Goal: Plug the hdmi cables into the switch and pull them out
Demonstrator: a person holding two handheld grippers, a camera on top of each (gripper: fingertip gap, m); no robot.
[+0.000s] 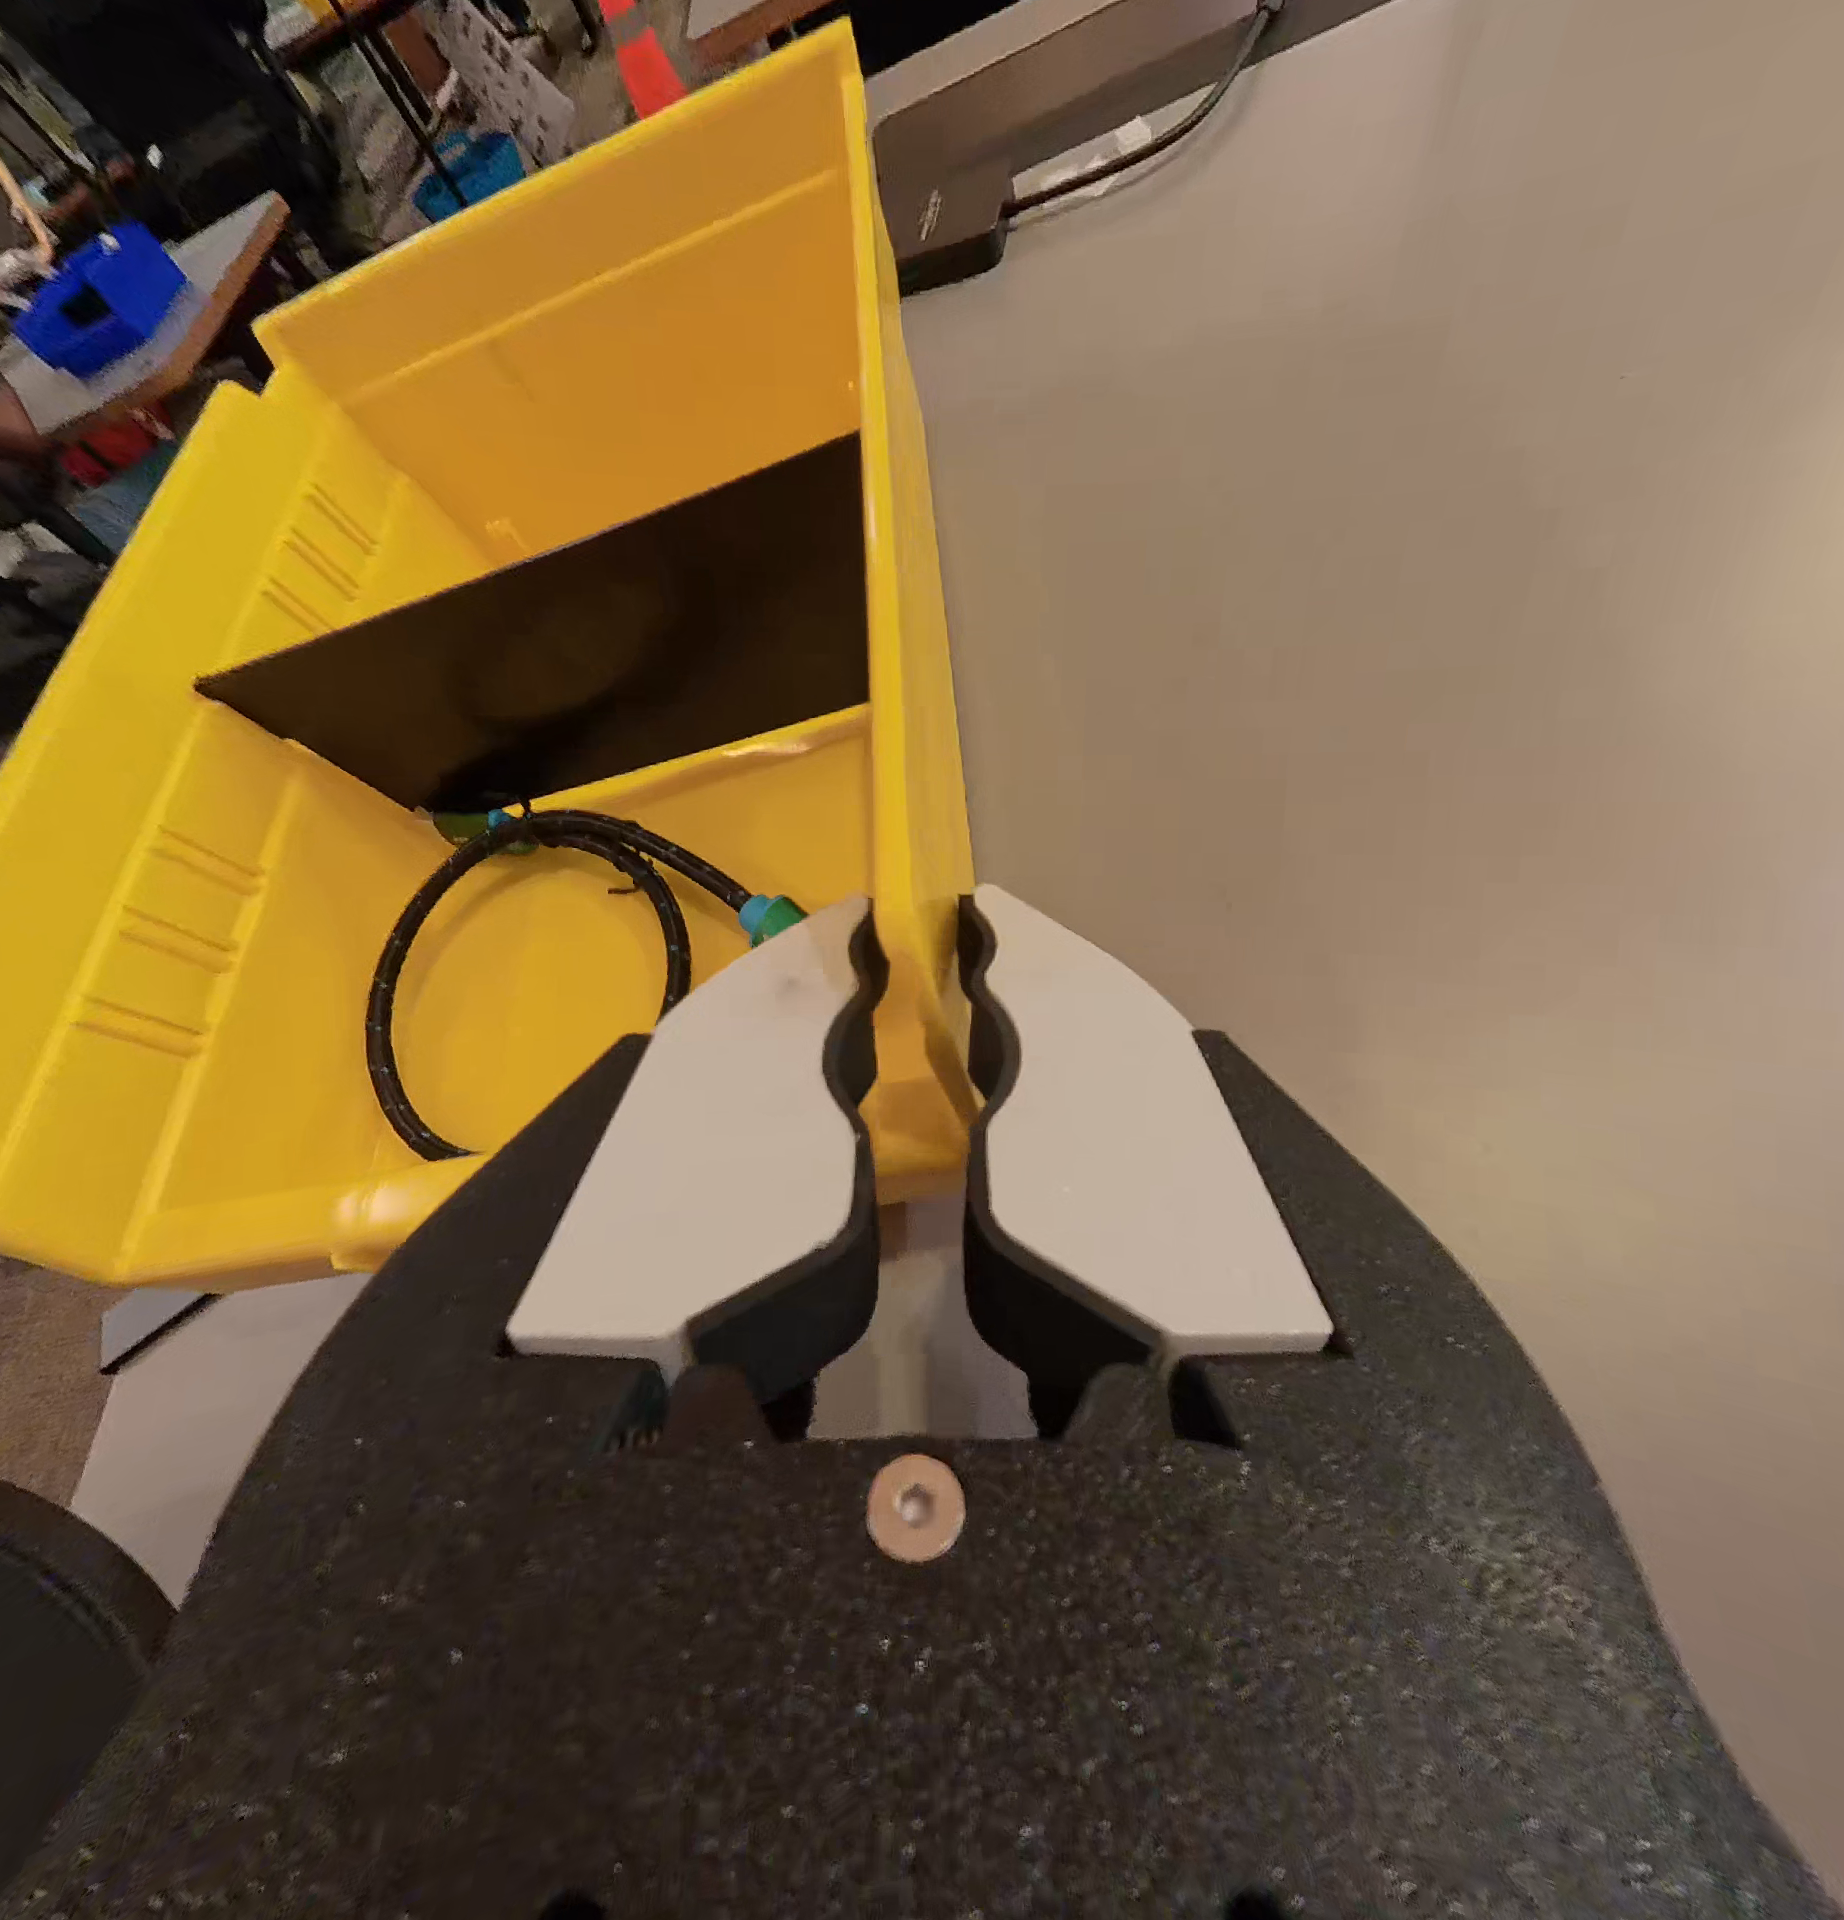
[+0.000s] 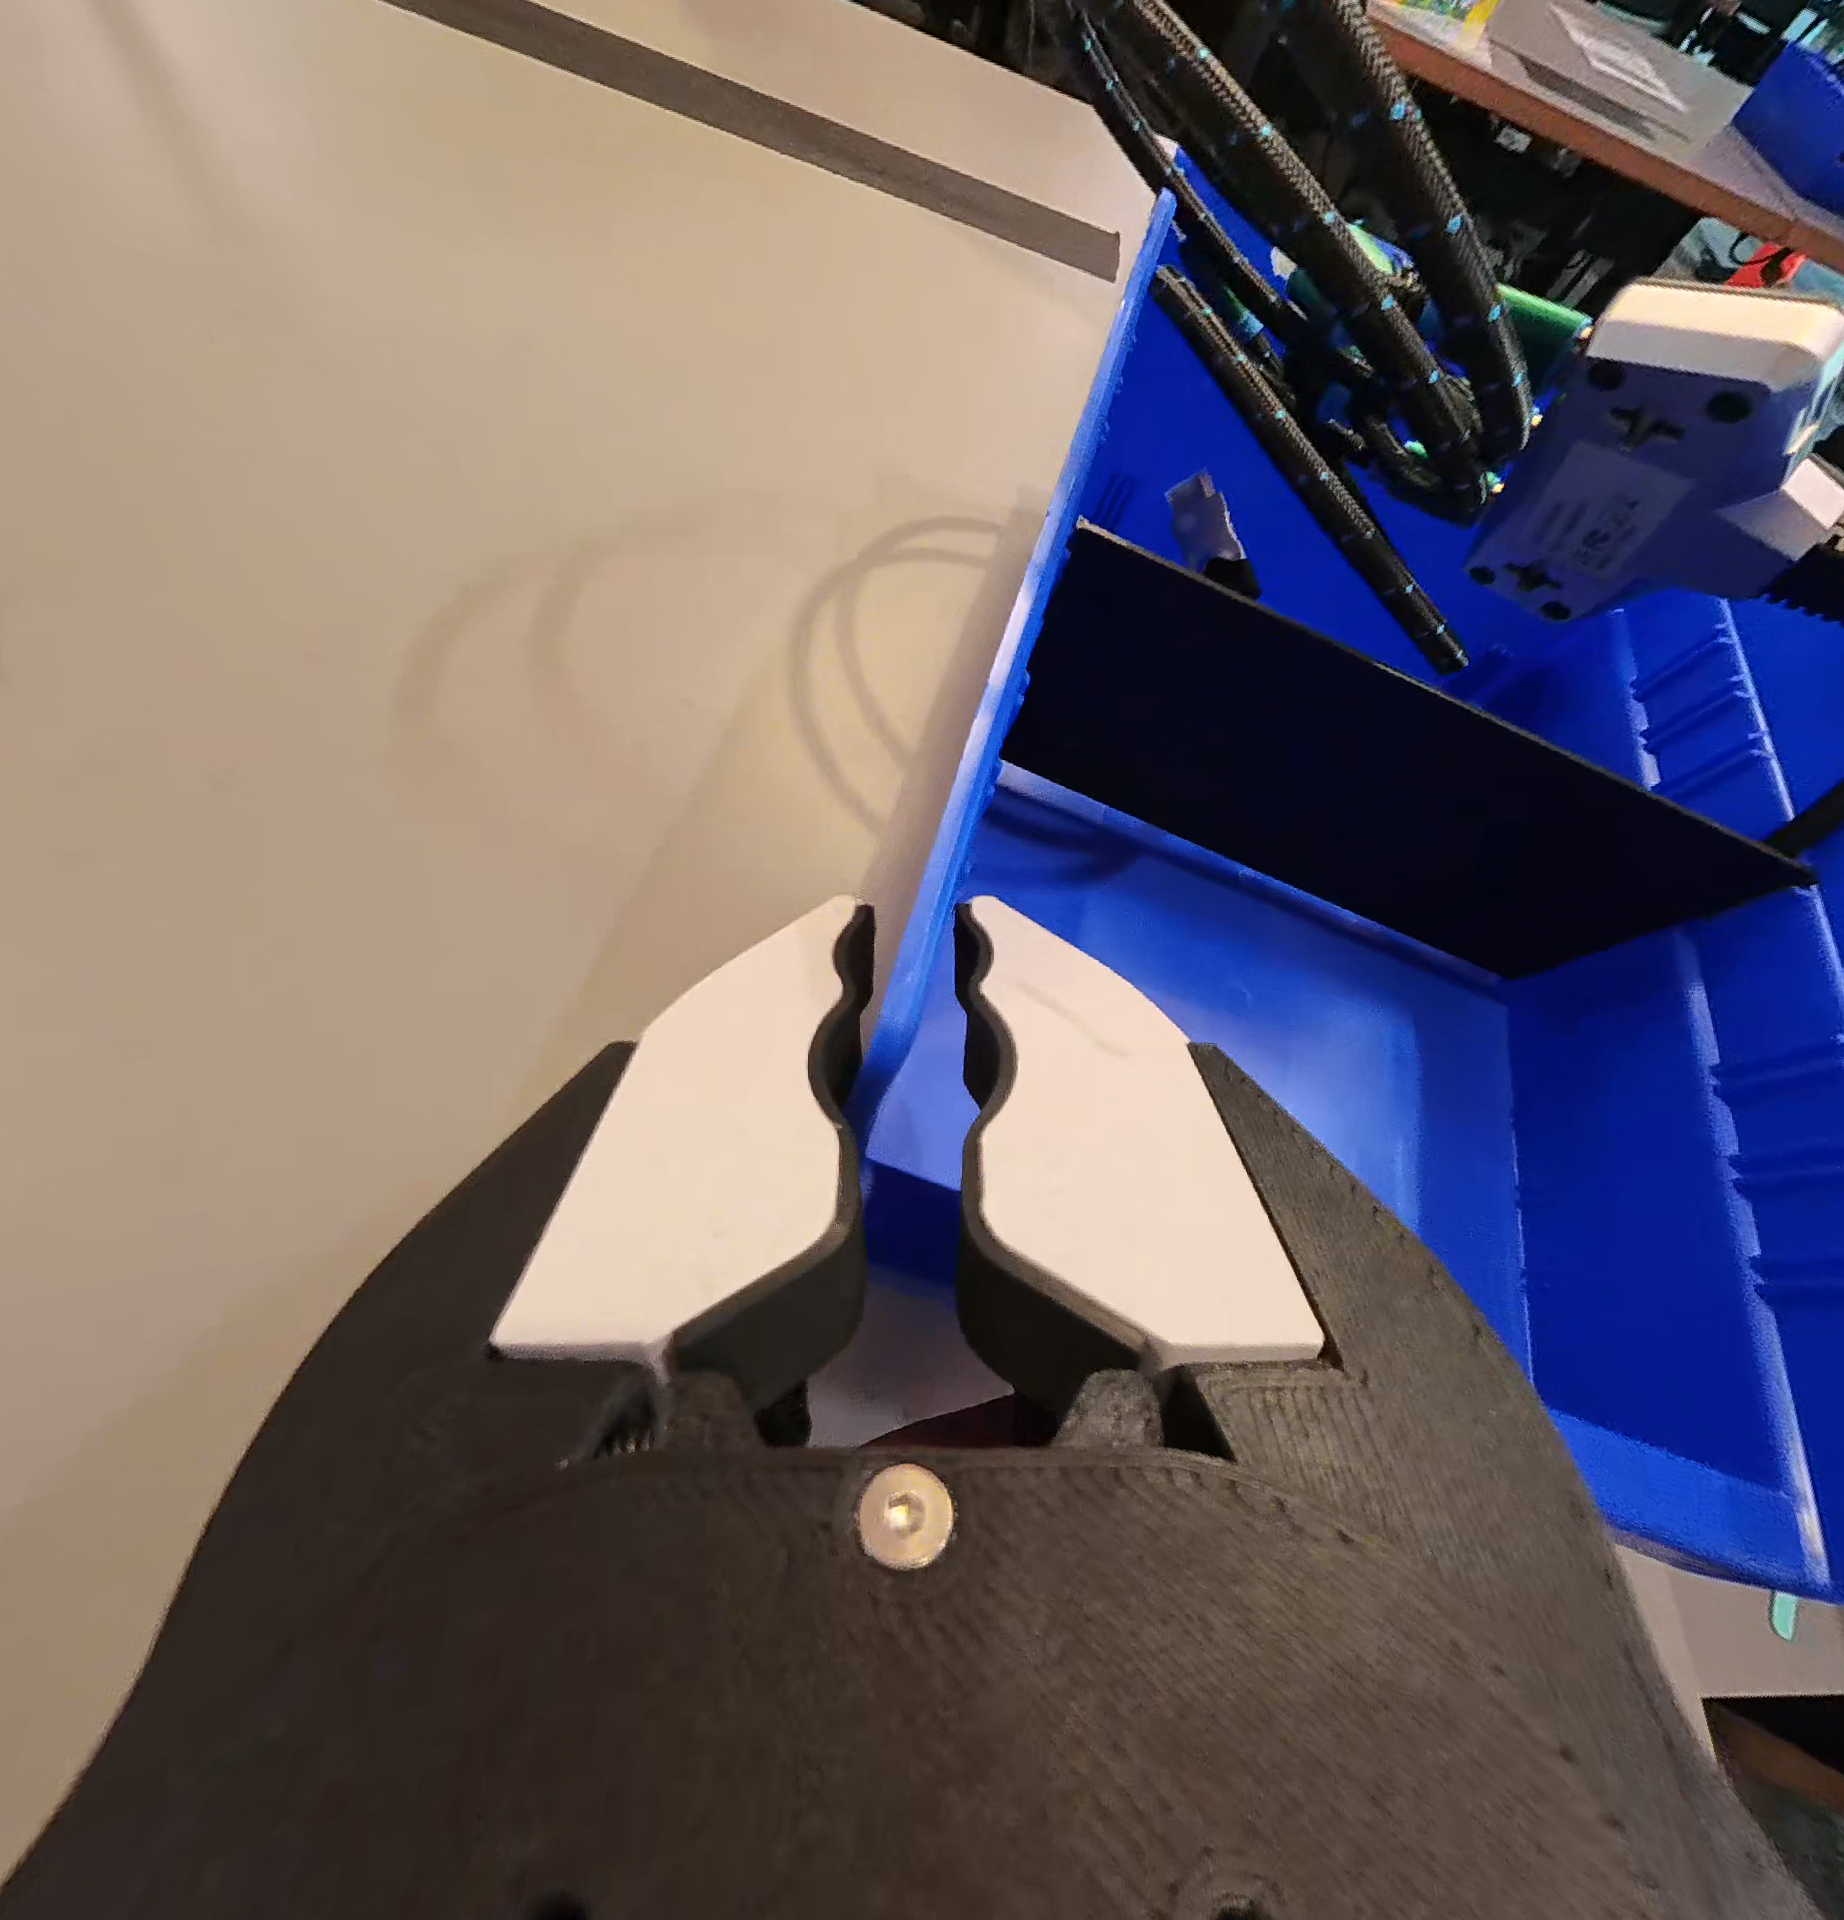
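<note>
— What is your left hand-held gripper (image 1: 916,914) doing?

— It is pinching the right side wall of the yellow bin (image 1: 606,343), near the bin's front corner. Both dark pads press against that wall, one inside the bin, one outside.

— What lies in the yellow bin?

— A black divider (image 1: 585,665) stands across it. In the compartment nearer to me a black braided cable (image 1: 398,977) lies coiled on the bin's floor, with green and blue ends. The compartment behind the divider looks bare yellow.

— And your right hand-held gripper (image 2: 913,920)?

— It straddles the left side wall of the blue bin (image 2: 1520,1195), again near the front corner. The fingers are nearly together with the wall between them; the left pad touches it, and I cannot tell whether the right pad does.

— What is in the blue bin?

— A black divider panel (image 2: 1365,790) crosses it. Behind that panel are several black braided cables (image 2: 1344,291) with blue flecks and a white device (image 2: 1666,436) tilted on the bin's far side. The near compartment shows only blue floor.

— Where do the bins stand?

— Both on a pale surface (image 1: 1417,727). Beyond the yellow bin a dark flat device (image 1: 1011,156) with a cord rests on it.
</note>
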